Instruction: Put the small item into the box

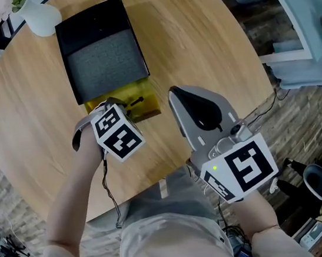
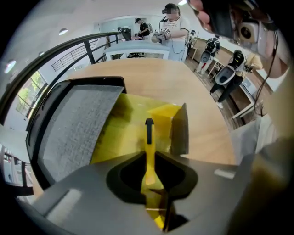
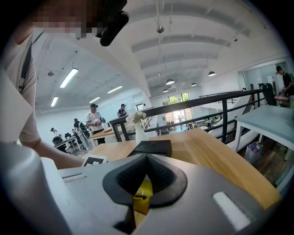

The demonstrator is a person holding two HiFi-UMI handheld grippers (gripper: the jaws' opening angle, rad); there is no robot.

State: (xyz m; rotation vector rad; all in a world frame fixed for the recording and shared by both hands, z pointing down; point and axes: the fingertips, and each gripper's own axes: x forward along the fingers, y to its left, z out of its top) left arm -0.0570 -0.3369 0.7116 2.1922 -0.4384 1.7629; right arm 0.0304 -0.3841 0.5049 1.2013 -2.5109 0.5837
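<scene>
Contact belongs to the left gripper (image 2: 149, 160): its 2 jaws are closed on a thin, black-tipped tab of the yellow item (image 1: 141, 105), which lies on the tabletop (image 1: 209, 47) against the near side of the black box (image 1: 91, 19). The tab's long axis runs straight out from the jaws toward the far edge, and the box opens just beyond, to the left. The right gripper (image 1: 175, 93) hangs nearer the near edge, jaws together and empty.
</scene>
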